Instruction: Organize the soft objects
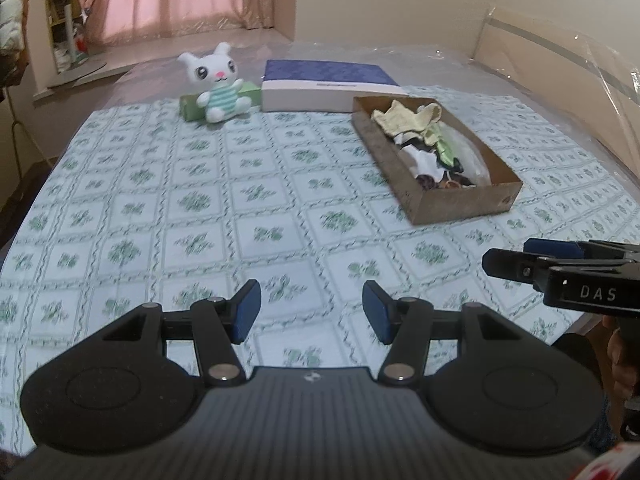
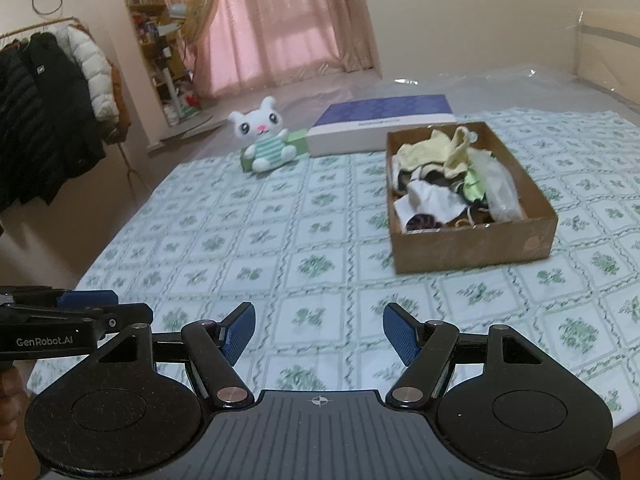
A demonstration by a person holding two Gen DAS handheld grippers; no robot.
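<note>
A brown cardboard box point(image 1: 464, 206) point(image 2: 476, 248) sits on the bed at the right, filled with several soft cloth items: yellow point(image 1: 404, 118) point(image 2: 436, 152), white point(image 2: 428, 198) and green pieces. A white plush bunny point(image 1: 218, 84) point(image 2: 266, 140) sits upright at the far side against a green block point(image 1: 192, 106). My left gripper point(image 1: 311, 312) is open and empty over the bedspread near the front. My right gripper point(image 2: 319, 332) is open and empty, also low over the bedspread, in front of the box. Each gripper shows in the other's view, the right one point(image 1: 532, 260) and the left one point(image 2: 104, 308).
A flat blue and white box point(image 1: 328, 86) point(image 2: 384, 122) lies at the far side next to the bunny. The bed carries a green floral cloth point(image 1: 240, 220). Clear plastic covers the headboard point(image 1: 560, 40) at right. Coats point(image 2: 44, 116) hang left of the bed.
</note>
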